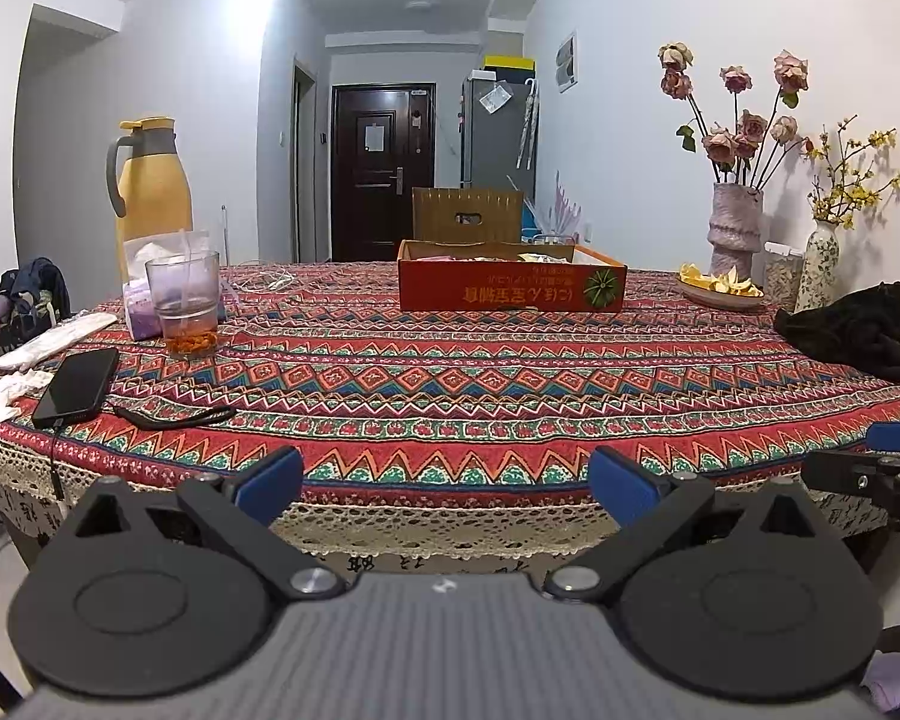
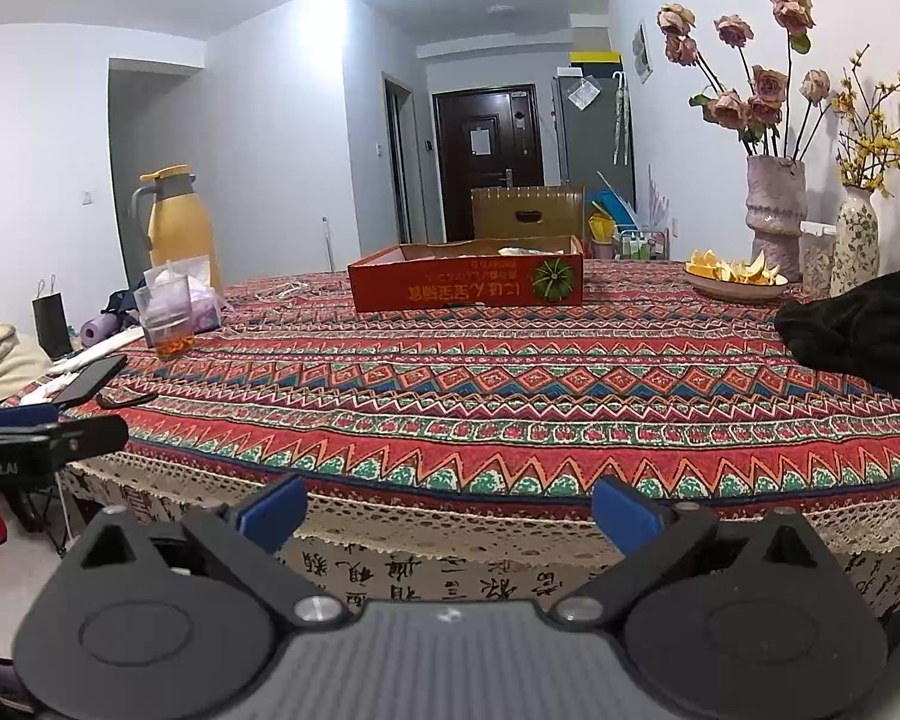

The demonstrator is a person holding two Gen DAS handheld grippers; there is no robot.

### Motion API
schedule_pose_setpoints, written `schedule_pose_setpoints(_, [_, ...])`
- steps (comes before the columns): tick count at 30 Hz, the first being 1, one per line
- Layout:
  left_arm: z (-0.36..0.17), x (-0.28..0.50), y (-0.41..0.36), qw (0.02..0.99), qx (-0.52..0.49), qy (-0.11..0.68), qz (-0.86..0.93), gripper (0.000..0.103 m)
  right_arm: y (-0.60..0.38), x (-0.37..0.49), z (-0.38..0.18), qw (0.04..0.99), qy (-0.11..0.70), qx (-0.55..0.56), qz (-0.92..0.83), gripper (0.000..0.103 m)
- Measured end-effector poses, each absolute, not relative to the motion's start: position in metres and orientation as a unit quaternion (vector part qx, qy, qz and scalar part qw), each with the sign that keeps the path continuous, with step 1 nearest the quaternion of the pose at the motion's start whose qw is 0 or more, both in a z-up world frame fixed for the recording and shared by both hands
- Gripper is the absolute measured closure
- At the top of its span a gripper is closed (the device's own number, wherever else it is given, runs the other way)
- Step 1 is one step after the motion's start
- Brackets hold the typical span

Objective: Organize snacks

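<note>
left wrist view: the left gripper (image 1: 446, 483) hangs at the table's near edge, blue pads spread wide and holding nothing; the orange snack box (image 1: 512, 286) sits far back on the patterned tablecloth (image 1: 450, 384). right wrist view: the right gripper (image 2: 448, 513) is likewise spread and bare, the box (image 2: 467, 286) well beyond it.

Both grippers level, side by side, empty.
Left gripper (image 1: 446, 477) with blue pads (image 1: 270, 480) spread wide; right gripper (image 2: 449, 507) likewise gaping, pads (image 2: 621, 513) well apart, nothing between.
</note>
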State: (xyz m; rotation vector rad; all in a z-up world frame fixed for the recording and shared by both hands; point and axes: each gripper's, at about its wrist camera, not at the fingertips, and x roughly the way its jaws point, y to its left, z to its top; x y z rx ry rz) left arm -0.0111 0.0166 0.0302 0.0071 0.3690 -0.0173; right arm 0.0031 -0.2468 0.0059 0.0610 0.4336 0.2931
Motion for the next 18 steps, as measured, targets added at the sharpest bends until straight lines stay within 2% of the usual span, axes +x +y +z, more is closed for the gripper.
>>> schedule_pose_setpoints(18, [0.0295, -0.0124, 0.0159, 0.983, 0.006, 0.181, -0.011, 0.000, -0.2483, 0.0045, 0.0042, 0.965, 0.217, 0.034, 0.145, 0.001])
